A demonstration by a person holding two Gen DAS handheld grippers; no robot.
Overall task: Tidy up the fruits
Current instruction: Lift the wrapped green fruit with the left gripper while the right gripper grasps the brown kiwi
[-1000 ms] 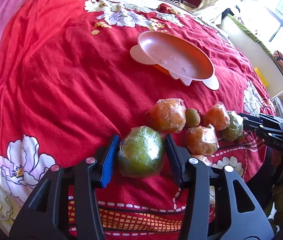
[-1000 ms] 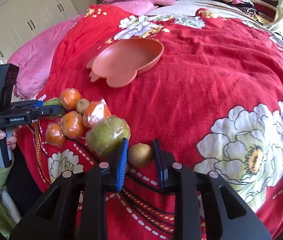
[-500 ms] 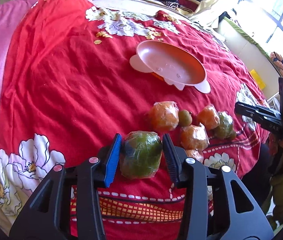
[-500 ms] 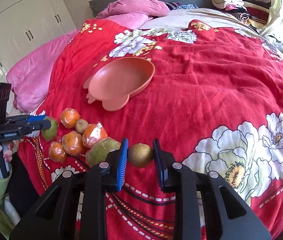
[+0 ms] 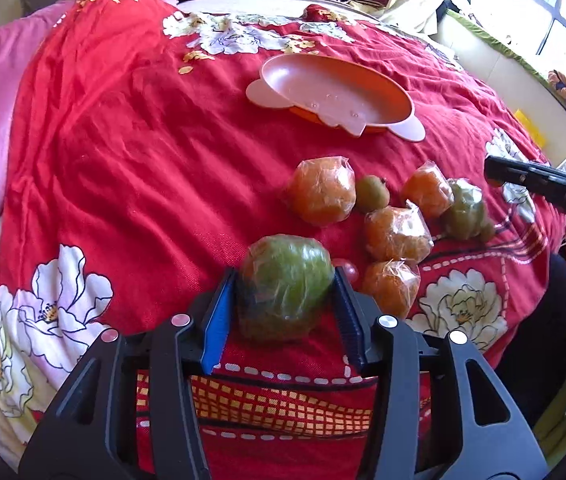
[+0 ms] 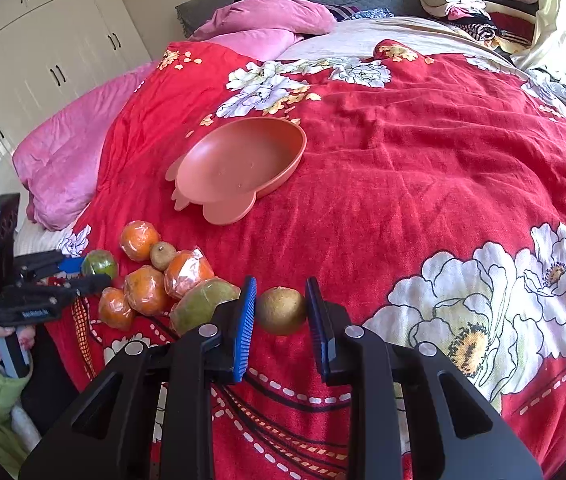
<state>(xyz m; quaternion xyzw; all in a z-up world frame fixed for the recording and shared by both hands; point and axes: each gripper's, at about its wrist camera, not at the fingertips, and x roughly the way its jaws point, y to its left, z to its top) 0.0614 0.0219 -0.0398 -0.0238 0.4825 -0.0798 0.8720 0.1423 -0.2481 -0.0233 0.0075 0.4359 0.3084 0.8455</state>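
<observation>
My left gripper (image 5: 285, 292) is shut on a wrapped green fruit (image 5: 285, 284) and holds it above the red blanket; it also shows in the right wrist view (image 6: 99, 264). My right gripper (image 6: 281, 310) is shut on a small brown kiwi (image 6: 281, 311), lifted off the blanket. Several wrapped oranges (image 5: 321, 196) (image 6: 147, 290), a small kiwi (image 5: 371, 194) (image 6: 162, 255) and another wrapped green fruit (image 5: 465, 212) (image 6: 201, 304) lie in a pile. An empty orange bowl (image 5: 335, 92) (image 6: 239, 164) sits beyond the pile.
A red flowered blanket (image 6: 423, 160) covers the bed. Pink pillows (image 6: 267, 20) and folded clothes (image 6: 467, 8) lie at the far end. White wardrobes (image 6: 43, 52) stand at the left. The bed's edge is near the fruit pile.
Both grippers have risen and pulled back with their fruit, the left with the green fruit, the right with the kiwi. The pile and bowl look further below.
</observation>
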